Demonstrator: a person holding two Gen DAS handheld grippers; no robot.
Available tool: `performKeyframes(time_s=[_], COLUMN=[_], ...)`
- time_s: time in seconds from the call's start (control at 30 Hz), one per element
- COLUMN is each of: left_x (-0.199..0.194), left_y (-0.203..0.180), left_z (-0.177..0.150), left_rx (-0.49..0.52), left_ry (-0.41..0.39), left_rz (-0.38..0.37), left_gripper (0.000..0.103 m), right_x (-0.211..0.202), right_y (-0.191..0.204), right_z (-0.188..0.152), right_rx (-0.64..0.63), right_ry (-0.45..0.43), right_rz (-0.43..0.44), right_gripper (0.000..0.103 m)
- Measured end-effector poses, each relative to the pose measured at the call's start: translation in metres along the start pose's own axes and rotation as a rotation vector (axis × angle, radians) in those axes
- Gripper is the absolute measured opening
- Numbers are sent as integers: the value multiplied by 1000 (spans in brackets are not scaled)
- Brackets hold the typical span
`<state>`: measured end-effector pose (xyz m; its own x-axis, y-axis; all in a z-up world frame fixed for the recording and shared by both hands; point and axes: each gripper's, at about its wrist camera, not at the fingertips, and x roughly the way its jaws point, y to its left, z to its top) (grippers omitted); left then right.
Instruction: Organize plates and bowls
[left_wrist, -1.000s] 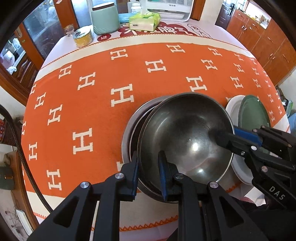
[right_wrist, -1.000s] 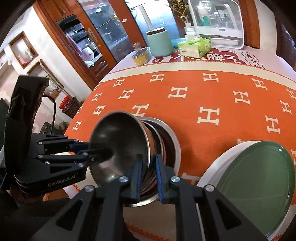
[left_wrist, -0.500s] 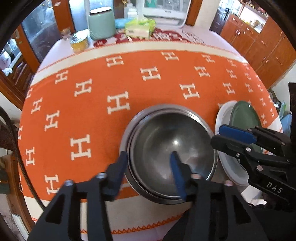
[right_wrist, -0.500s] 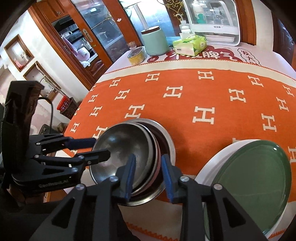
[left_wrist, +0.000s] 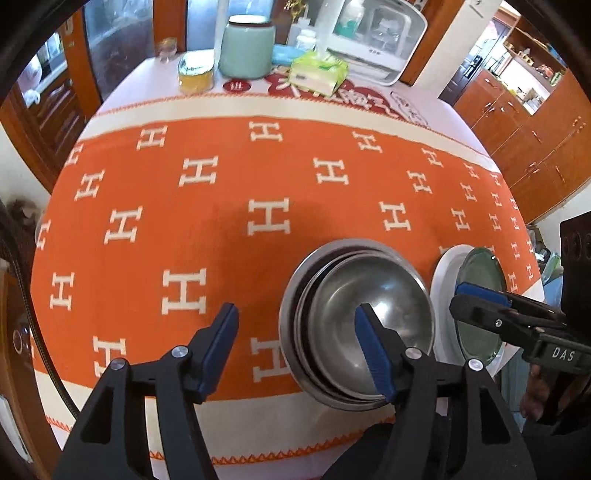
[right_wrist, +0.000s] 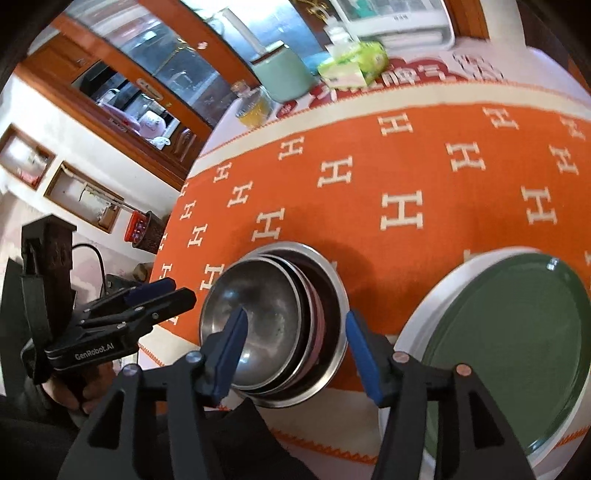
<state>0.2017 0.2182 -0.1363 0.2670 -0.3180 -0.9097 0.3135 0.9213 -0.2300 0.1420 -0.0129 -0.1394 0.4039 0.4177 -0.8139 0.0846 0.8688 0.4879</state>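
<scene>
From the left wrist, the steel bowls (left_wrist: 356, 325) sit nested in one stack near the front edge of the orange cloth (left_wrist: 221, 221), so this part looks done; the left gripper (left_wrist: 295, 347) stands wide open, holding nothing. From the right wrist, the right gripper (right_wrist: 295, 347) is also wide open and empty; the smooth green plate (right_wrist: 509, 354) lies on a white plate (right_wrist: 413, 321), to the right of the shiny round bowls.
</scene>
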Motion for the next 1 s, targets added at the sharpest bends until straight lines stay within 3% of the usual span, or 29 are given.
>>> performKeyframes(time_s=[0.3,0.6,0.77,1.0], left_x=[36,70,82,87], left_y=[7,10,5,2], left_z=[-4,-2,-1,0], left_rx=[-25,-39,-22,-29], left_ry=[163,295,337,346], left_rz=[-30,-87,-104,-132], left_gripper=[64,64,61,49], right_x=[28,44,52,55], right_y=[-20,-22,-17,-18], right_z=[-5,-10,-11,-12], right_rx=[145,196,189,194], right_ry=[152,232,263,279], right_rz=[23,69,68,59], right_gripper=[57,57,57,47])
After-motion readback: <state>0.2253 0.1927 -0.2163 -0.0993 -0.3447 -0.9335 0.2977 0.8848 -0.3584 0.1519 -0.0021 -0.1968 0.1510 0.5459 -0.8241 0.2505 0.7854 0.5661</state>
